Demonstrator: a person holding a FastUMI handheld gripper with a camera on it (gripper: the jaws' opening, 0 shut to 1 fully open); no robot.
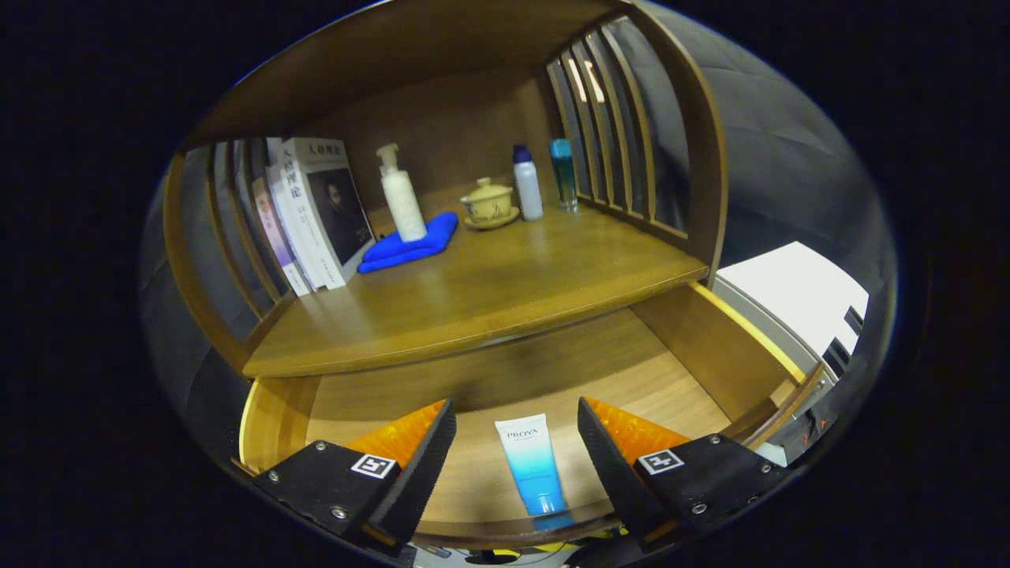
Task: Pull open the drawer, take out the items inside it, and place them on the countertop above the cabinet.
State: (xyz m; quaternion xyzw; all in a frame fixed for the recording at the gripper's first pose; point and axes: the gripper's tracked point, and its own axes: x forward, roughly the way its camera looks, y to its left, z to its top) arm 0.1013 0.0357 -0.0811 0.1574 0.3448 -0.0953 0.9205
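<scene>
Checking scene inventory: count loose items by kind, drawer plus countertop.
Tubes: 1, tube in open drawer, between the open gripper fingers, untouched
Bottles: 3 on countertop: pump bottle, white bottle, teal bottle
Lidded cups: 1
Cloths: 1
Books: at least 3
Total: at least 9

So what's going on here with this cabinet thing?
A person is holding a two-finger gripper over the cabinet's drawer, which is pulled open. A white-and-blue tube lies flat on the drawer floor between the open fingers, not gripped. The countertop above already holds books, a pump bottle on a blue cloth, a lidded cup and two bottles.
</scene>
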